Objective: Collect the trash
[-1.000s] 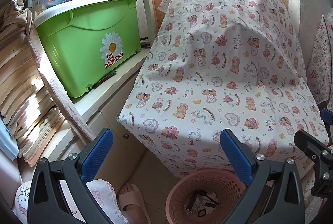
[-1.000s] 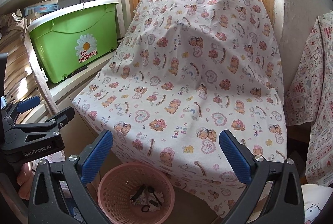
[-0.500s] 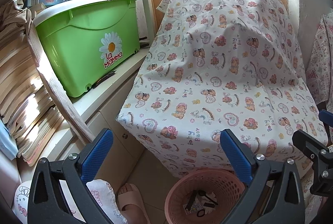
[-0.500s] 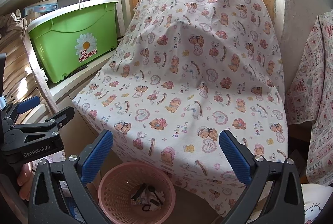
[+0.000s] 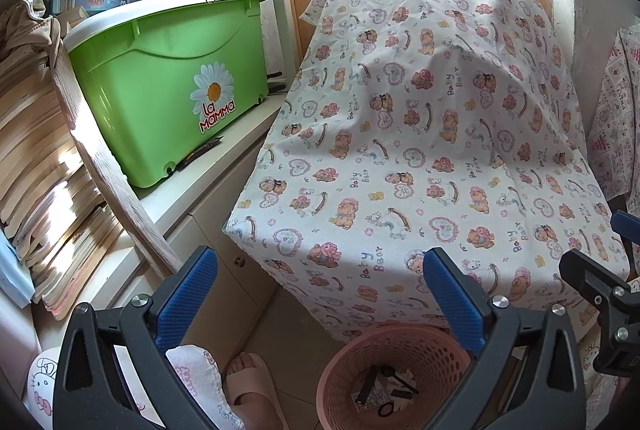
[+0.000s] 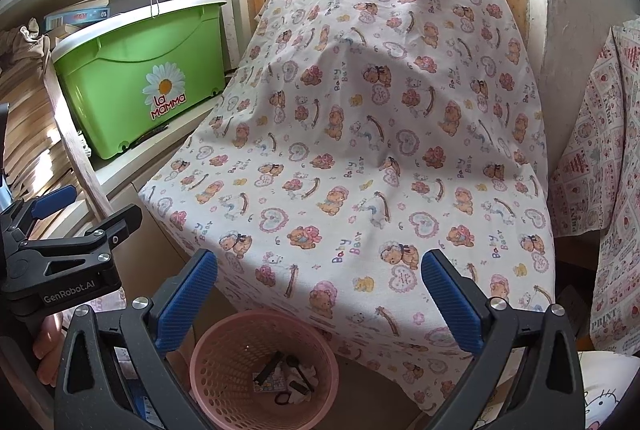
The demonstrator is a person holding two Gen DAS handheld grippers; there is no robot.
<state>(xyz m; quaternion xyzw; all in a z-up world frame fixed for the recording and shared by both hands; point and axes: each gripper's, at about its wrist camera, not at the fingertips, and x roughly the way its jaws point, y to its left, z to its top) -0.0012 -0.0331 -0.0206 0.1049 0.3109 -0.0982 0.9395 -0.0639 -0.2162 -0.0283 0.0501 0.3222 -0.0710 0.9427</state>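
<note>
A: Both grippers, left [image 5: 318, 300] and right [image 6: 318, 300], have jaws spread wide and hold nothing. The trash [image 6: 290, 376] already lies in the pink basket [image 6: 224, 342] on the near floor.

B: I see no loose scraps. Scan slowly: a bear-print cloth [image 6: 360, 150] fills the middle, a green bin [image 5: 168, 86] sits on the left shelf.
</note>
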